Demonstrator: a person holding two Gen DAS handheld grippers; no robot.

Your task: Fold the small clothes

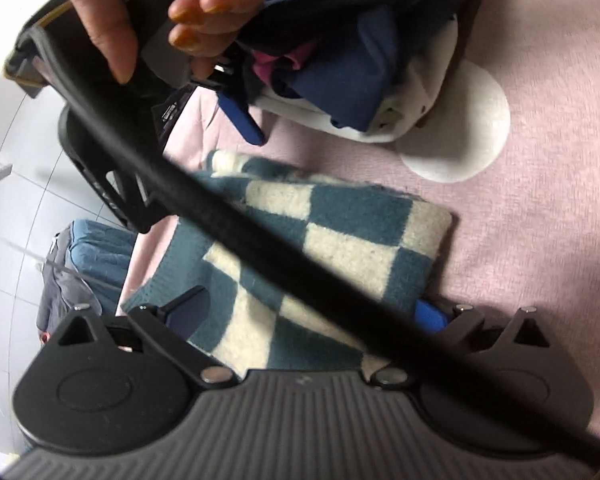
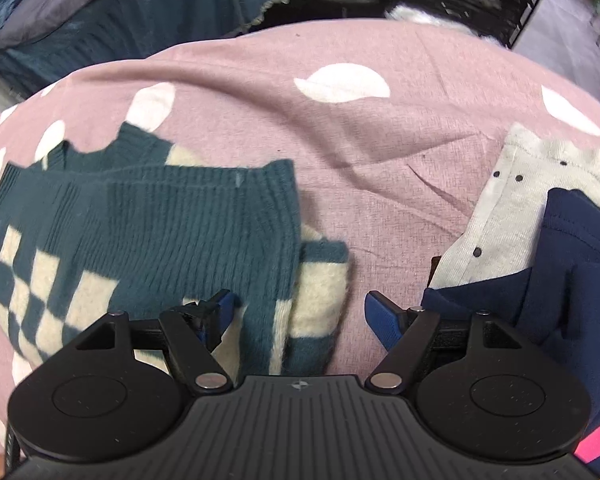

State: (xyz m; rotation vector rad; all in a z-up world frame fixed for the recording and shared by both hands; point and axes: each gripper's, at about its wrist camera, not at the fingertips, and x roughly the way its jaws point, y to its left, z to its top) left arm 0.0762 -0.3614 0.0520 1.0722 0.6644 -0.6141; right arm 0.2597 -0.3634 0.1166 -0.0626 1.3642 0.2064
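Observation:
A teal and cream checkered sweater [image 1: 340, 240] lies folded on the pink bedspread [image 1: 540, 240]. My left gripper [image 1: 310, 312] is open just above its near edge, with one finger on each side and nothing pinched. In the right wrist view the same sweater [image 2: 160, 232] lies at the left with its ribbed teal hem on top. My right gripper [image 2: 300, 312] is open over the sweater's right edge, and its left fingertip [image 2: 224, 306] is over the knit. A hand [image 1: 100, 20] holds the right gripper's body at the top left of the left wrist view.
A pile of small clothes [image 1: 340, 60] in navy, pink and white lies beyond the sweater. In the right wrist view it is the pile [image 2: 560, 240] at the right, grey dotted cloth under navy. A black cable [image 1: 260, 240] crosses the left view. The bed's edge [image 1: 140, 264] drops to a tiled floor.

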